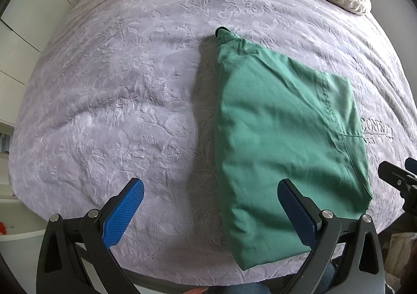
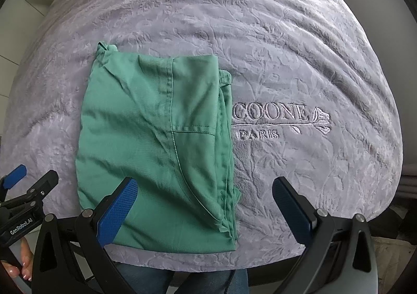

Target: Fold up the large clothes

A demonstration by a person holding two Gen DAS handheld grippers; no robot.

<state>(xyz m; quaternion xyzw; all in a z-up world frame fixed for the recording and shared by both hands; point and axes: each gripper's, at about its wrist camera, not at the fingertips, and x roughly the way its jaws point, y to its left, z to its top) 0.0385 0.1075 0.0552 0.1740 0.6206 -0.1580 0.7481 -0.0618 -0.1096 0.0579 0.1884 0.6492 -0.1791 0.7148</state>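
the green garment [image 2: 156, 142] lies folded on the lilac bedspread [image 2: 286, 59] beside stitched "coone paris" [image 2: 276, 121] — left gripper [image 1: 211, 205] and right gripper [image 2: 204, 202] both gape empty; "genrobot.ai" marks 1.

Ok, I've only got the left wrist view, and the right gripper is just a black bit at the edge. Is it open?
Observer: Yes, the right gripper is open, jaws wide apart, holding nothing.
Operator: Where is it relative to the green garment?
Observer: Its left finger overlaps the garment's near end; its right finger is over bare bedspread.
Operator: And the garment's right side?
Observer: Several layered edges stack there, next to embroidered lettering that reads PARIS.
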